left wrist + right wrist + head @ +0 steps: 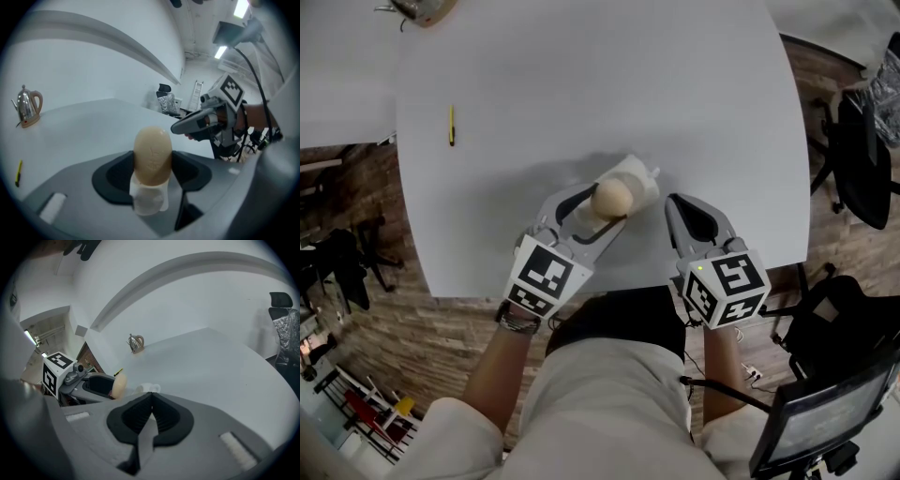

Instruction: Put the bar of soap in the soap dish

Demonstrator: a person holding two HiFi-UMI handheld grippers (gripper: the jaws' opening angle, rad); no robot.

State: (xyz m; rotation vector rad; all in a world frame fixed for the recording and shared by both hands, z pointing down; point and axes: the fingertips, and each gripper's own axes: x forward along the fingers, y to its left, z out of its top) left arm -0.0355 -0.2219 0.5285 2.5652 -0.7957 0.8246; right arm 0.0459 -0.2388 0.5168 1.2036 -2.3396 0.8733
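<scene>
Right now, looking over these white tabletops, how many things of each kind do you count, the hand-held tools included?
bar of soap: 1
soap dish: 1
kettle: 1
yellow pen: 1
grippers: 2 (left gripper, jaws on the soap; right gripper, jaws together)
Total: 6

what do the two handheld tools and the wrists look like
The left tool and the right tool are both smooth grey plastic with two jaws, lined with black ribbed pads. Each carries a white cube with black square markers at the rear. A dark wristband sits on the left wrist.
</scene>
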